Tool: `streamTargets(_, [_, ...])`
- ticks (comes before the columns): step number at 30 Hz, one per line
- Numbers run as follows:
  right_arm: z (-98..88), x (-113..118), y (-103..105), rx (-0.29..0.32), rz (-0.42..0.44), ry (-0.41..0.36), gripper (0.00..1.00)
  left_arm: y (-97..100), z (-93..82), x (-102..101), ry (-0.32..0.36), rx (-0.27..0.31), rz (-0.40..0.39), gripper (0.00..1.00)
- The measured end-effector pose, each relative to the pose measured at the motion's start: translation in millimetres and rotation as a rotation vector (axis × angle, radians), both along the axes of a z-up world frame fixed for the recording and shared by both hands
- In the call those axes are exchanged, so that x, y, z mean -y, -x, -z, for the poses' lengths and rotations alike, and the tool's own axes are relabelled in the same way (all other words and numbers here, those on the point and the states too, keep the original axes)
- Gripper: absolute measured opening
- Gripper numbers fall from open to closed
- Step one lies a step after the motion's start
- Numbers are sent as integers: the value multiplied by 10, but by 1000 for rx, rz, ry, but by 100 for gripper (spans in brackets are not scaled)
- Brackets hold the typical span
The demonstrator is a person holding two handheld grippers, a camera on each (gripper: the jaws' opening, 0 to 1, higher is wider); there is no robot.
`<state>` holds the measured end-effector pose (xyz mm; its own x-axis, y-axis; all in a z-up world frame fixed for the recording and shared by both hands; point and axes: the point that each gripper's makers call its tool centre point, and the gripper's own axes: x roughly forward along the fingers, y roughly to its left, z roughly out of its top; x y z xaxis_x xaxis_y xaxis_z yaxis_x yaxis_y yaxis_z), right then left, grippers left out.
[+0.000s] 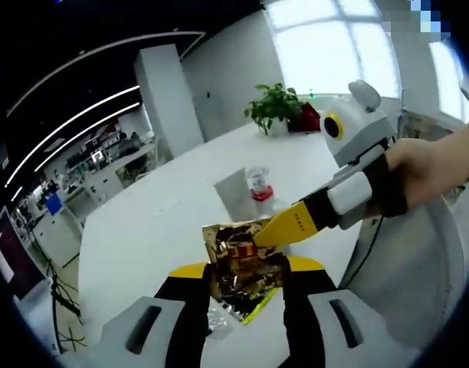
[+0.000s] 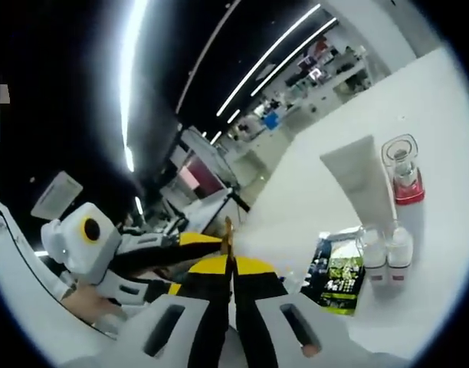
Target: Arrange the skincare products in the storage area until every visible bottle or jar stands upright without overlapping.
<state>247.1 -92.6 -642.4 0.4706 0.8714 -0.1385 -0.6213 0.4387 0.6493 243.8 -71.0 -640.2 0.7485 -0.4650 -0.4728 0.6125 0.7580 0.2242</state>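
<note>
A crinkled gold foil sachet (image 1: 241, 264) hangs above the white table (image 1: 142, 230), and my left gripper (image 1: 246, 268) is shut on its lower part. From the right, my right gripper (image 1: 271, 233) pinches the sachet's upper corner with its yellow tips. In the right gripper view the sachet (image 2: 228, 230) shows edge-on between my right gripper's (image 2: 231, 264) shut jaws, with the left gripper (image 2: 200, 239) just to its left. On the table stand a clear bottle with a red base (image 2: 401, 172), two small white bottles (image 2: 385, 257), a white tube (image 2: 362, 184) and a green-black sachet (image 2: 338, 280).
The clear bottle (image 1: 259, 182) and white tube (image 1: 231, 195) sit mid-table beyond the held sachet. A potted plant (image 1: 274, 107) stands at the table's far end. A person's hand (image 1: 430, 169) holds the right gripper. Desks and shelves fill the room behind.
</note>
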Motion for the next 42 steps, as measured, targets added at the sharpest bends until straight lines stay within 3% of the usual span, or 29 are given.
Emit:
streamTargets(7, [-6,1,32,16,-14,26,1,36,-9,-7,23,-17,28,40])
streamTargets(15, [27,-5,49,11,-36,36,1,96,105,-206,78,-78,3,39])
streamTargets(19, [12,-60,54,29,-65,48,1,118,131,-338,175,-134,-24,36])
streamTargets(23, [1,-153,105,30,-105,50,1,150,124,-413,334,-201,-49,29])
streamTargets(26, [21,-205,136,29,-138,59,1,154,164,-521,325,-203,-45,24])
streamTargets(27, [21,-234,160,31,-150,60,1,176,201,-549,332,-228,-42,22])
streamTargets(30, [27,-283,188,23,-173,50,1,197,189,-554,440,-270,-60,17])
streamTargets(32, [32,-320,211,25,-188,52,1,200,197,-578,449,-269,-53,17])
streamTargets(35, [38,-360,212,24,-209,48,1,232,212,-533,530,-312,-32,14])
streamTargets(42, [46,-432,163,41,-238,71,1,231,257,-606,534,-323,-60,7])
